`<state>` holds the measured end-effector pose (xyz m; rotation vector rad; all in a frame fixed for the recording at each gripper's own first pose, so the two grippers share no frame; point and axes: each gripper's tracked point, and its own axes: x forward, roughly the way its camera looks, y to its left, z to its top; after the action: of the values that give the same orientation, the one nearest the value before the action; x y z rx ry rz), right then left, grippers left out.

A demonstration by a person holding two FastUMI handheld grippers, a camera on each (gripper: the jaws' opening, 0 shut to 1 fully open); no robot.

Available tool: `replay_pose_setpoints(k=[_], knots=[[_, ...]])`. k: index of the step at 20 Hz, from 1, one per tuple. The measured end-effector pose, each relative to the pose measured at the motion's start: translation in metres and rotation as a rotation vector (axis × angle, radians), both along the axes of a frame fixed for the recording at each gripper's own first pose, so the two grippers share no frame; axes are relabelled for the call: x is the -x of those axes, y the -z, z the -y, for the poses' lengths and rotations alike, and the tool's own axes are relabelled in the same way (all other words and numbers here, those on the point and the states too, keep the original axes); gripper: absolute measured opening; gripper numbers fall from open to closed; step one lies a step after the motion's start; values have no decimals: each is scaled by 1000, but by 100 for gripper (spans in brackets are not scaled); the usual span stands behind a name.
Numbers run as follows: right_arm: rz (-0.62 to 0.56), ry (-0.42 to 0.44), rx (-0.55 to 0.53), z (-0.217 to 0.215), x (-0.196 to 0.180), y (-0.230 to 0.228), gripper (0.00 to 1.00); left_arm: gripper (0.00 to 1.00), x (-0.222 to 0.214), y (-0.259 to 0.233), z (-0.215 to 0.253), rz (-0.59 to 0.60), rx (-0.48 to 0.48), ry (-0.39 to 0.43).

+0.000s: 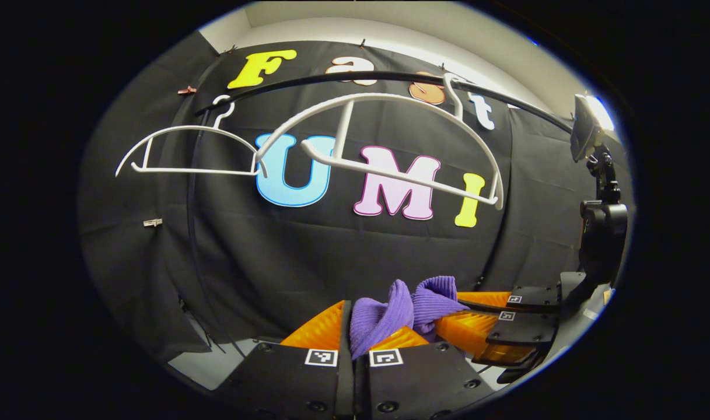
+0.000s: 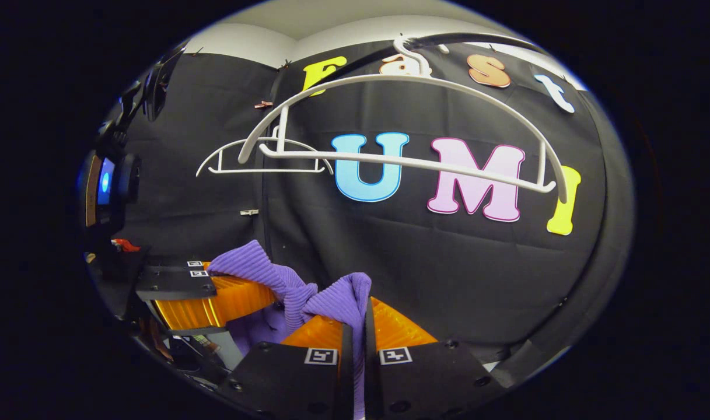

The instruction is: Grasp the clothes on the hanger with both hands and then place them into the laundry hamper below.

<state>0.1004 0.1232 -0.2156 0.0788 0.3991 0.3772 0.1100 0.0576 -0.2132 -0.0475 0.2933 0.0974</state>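
both grippers are closed tight on the purple garment (image 1: 398, 312): the left gripper (image 1: 355, 341) pinches a fold at 6 o'clock in its own view, the right gripper (image 2: 355, 332) likewise. it is off the white hanger (image 2: 401, 125), which hangs bare at 12 o'clock (the hamper's spot i can't tell). risk: letting go unevenly, so the cloth swings off one side and misses.

I'm working in a staged recording booth, not a home — black cloth (image 1: 343, 245) pinned up as a wall, a curved dark rail (image 1: 331, 79) carrying bare white hangers (image 2: 401, 134), and a lamp (image 1: 588, 125) on a stand beside me.
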Motion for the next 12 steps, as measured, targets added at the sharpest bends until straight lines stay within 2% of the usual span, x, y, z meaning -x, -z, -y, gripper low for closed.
replay_pose_setpoints(k=[7,10,12], knots=[[-7,-23,35,-3,-6,8,12,10,1,8,-10,-17,-27,-12],[-55,-22,50,-3,-1,26,12,13,4,28,-14,-70,-10,-15],[-130,-27,45,-5,4,53,11,16,5,58,-18,-148,28,-27]])
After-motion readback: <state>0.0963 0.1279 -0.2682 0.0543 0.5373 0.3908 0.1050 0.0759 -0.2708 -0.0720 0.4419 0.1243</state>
